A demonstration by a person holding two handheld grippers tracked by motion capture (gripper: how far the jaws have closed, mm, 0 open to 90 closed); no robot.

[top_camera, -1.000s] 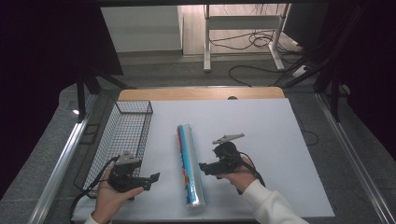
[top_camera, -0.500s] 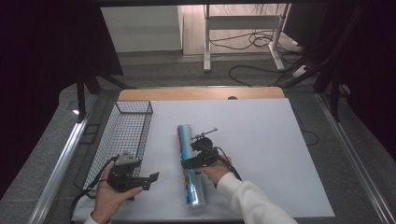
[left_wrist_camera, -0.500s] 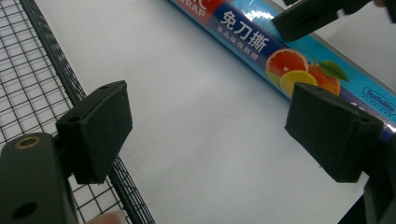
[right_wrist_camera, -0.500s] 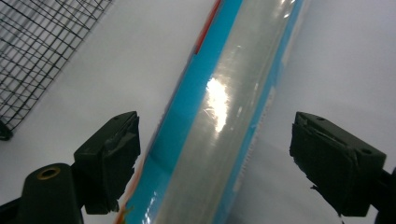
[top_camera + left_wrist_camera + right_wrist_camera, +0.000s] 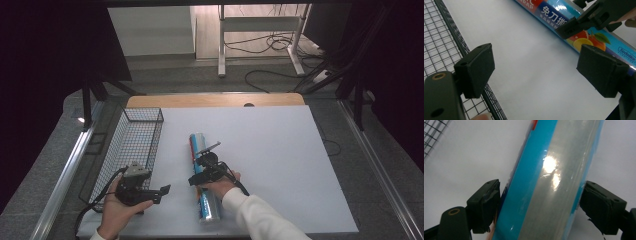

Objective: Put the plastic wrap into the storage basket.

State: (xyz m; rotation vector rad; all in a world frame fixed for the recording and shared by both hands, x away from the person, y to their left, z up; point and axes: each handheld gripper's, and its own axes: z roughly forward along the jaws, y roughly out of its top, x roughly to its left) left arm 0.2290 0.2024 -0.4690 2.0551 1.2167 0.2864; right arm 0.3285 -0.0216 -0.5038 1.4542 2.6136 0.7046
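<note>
The cling-film roll (image 5: pixel 203 180) lies mid-table, long axis running 12 to 6 o'clock; the right tongs (image 5: pixel 199 178) straddle its middle, jaws open and not yet closed, while the left tongs (image 5: pixel 161 190) wait open at 9 o'clock.

A wire basket (image 5: pixel 131 145) is set at the left edge of a white sheet (image 5: pixel 280 165) by which most of the wooden table (image 5: pixel 215 100) is covered (a strip of wood is left bare at the far end). Cables (image 5: pixel 270 45) are strewn on the floor beyond.
</note>
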